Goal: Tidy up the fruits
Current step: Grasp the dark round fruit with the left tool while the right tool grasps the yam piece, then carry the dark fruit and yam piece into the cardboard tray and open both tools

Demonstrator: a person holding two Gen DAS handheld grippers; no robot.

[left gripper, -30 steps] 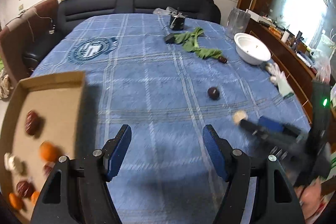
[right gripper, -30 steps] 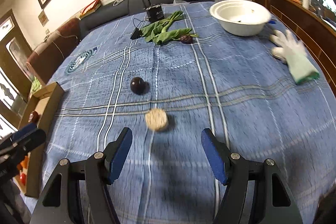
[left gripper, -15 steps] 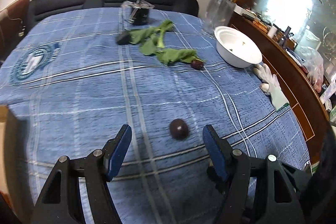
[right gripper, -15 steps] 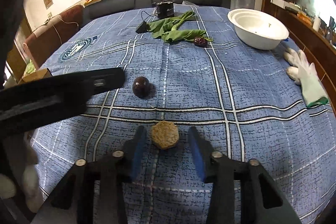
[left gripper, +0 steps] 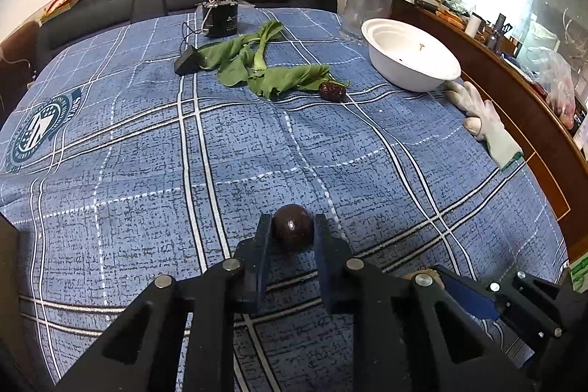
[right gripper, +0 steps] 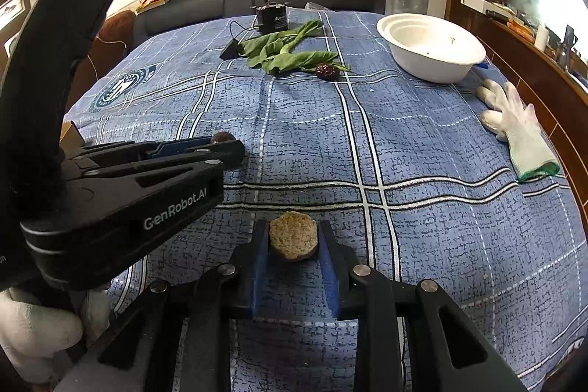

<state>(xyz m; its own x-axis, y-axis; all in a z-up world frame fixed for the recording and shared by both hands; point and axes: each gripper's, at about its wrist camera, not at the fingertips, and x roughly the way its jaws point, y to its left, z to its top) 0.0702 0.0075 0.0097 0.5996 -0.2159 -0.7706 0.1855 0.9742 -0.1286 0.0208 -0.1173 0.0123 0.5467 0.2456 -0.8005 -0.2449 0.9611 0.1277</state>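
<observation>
My left gripper [left gripper: 293, 226] is shut on a dark round fruit [left gripper: 293, 230] that rests on the blue plaid tablecloth [left gripper: 257, 153]. My right gripper [right gripper: 293, 236] is shut on a tan, rough, flat-topped fruit piece [right gripper: 293, 239], also down on the cloth. The left gripper [right gripper: 224, 144] shows in the right wrist view at the left, with the dark fruit [right gripper: 221, 137] between its tips. A dark red wrinkled fruit [left gripper: 331, 92] lies far off beside green leaves [left gripper: 257, 68].
A white bowl [left gripper: 411, 56] stands at the far right, with a clear glass jar [left gripper: 369, 6] behind it. A white glove [left gripper: 485, 127] lies at the right table edge. A black device [left gripper: 219, 19] and small black box [left gripper: 187, 63] sit at the back.
Both grippers have closed: the left swung right from the cardboard box and shut on the dark fruit, the right shut on the tan piece.
</observation>
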